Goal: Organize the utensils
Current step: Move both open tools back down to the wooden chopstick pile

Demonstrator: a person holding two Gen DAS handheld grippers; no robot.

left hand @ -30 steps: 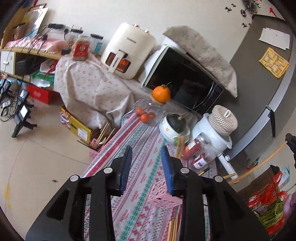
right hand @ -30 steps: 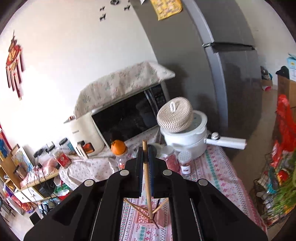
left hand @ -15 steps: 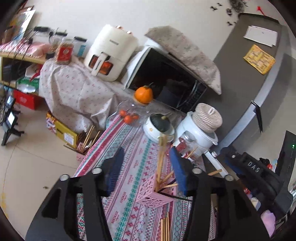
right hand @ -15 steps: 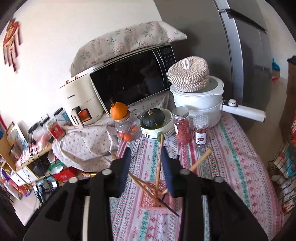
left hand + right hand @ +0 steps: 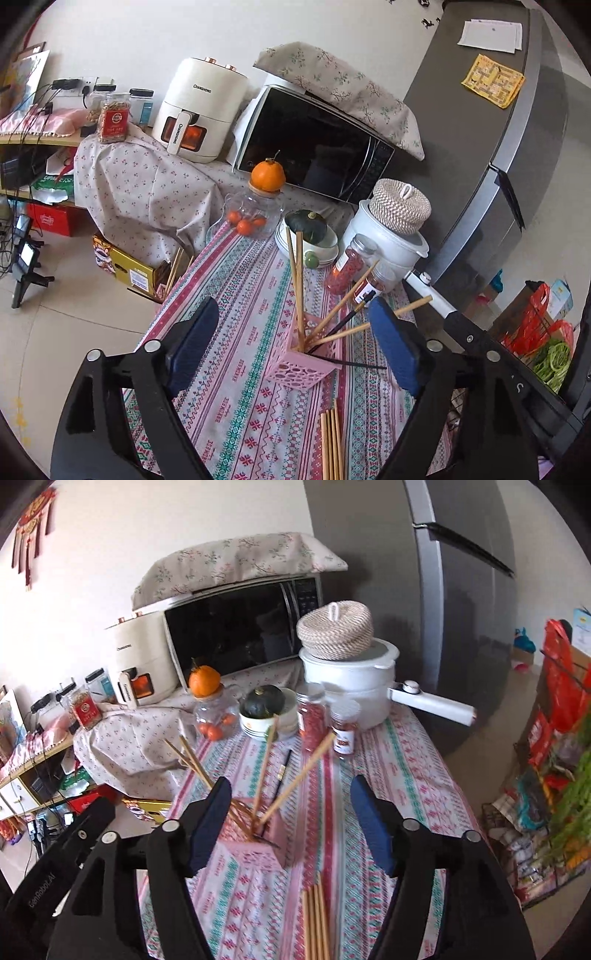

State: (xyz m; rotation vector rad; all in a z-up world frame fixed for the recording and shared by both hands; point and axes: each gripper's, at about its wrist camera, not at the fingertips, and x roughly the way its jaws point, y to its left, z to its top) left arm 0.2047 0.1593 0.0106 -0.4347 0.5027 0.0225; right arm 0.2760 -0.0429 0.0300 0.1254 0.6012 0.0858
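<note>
A pink perforated holder [image 5: 303,360] stands on the patterned tablecloth [image 5: 236,288] with several wooden chopsticks [image 5: 297,280] and a black one leaning out of it. It also shows in the right wrist view [image 5: 255,843]. A bundle of loose wooden chopsticks [image 5: 330,439] lies flat in front of it, and shows in the right wrist view [image 5: 316,919]. My left gripper [image 5: 291,343] is open and empty, above and just short of the holder. My right gripper [image 5: 291,823] is open and empty, just above the holder.
Behind the holder stand two spice jars [image 5: 351,269], a bowl stack with a green squash [image 5: 308,230], a glass jar with an orange on top [image 5: 266,177], a white pot with a woven lid [image 5: 391,229], a microwave [image 5: 314,147] and an air fryer [image 5: 195,114]. A fridge [image 5: 491,147] is at right.
My right gripper let go of the wooden chopstick into the holder, opened wide and drew back. My left gripper opened wider and moved over the table toward the holder.
</note>
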